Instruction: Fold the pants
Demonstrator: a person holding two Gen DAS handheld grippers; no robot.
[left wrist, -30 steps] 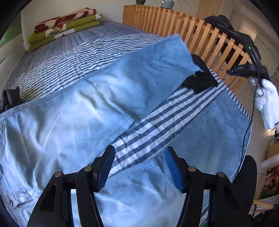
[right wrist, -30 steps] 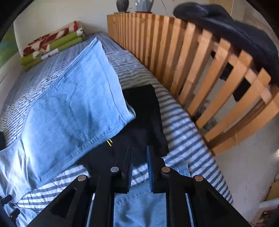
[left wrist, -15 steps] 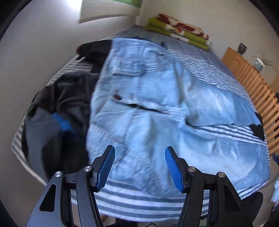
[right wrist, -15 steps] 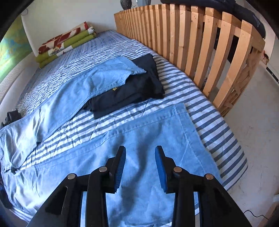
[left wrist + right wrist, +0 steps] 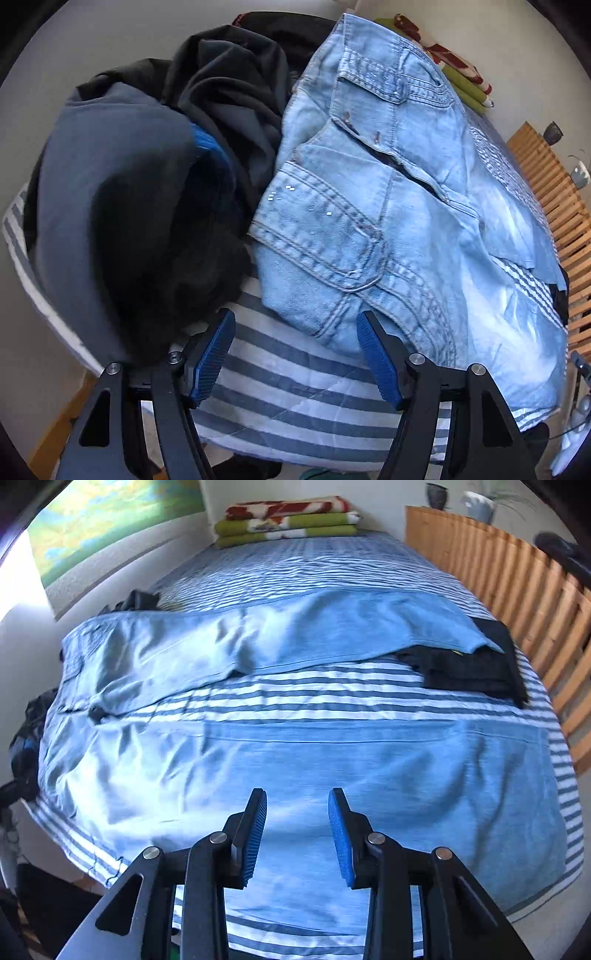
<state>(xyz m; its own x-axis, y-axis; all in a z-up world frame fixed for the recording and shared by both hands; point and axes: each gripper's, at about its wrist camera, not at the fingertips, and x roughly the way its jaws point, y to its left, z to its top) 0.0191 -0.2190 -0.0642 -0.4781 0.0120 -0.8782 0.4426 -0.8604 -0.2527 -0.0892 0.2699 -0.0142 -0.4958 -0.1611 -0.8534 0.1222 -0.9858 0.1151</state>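
- Light blue jeans [image 5: 295, 760] lie spread across the striped bed [image 5: 332, 701], legs apart.
- Left tongs [image 5: 295, 354] hover by the waistband corner, opening, nothing between them.
- Right tongs [image 5: 297, 834] released, empty, above the near leg.
- Dark clothes [image 5: 147, 184] are heaped beside the waistband.

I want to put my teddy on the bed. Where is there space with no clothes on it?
The far half of the striped bedspread, between the jeans and the folded blankets, is bare. A narrow striped strip lies bare between the two jean legs. The corner with the dark clothes pile is crowded.
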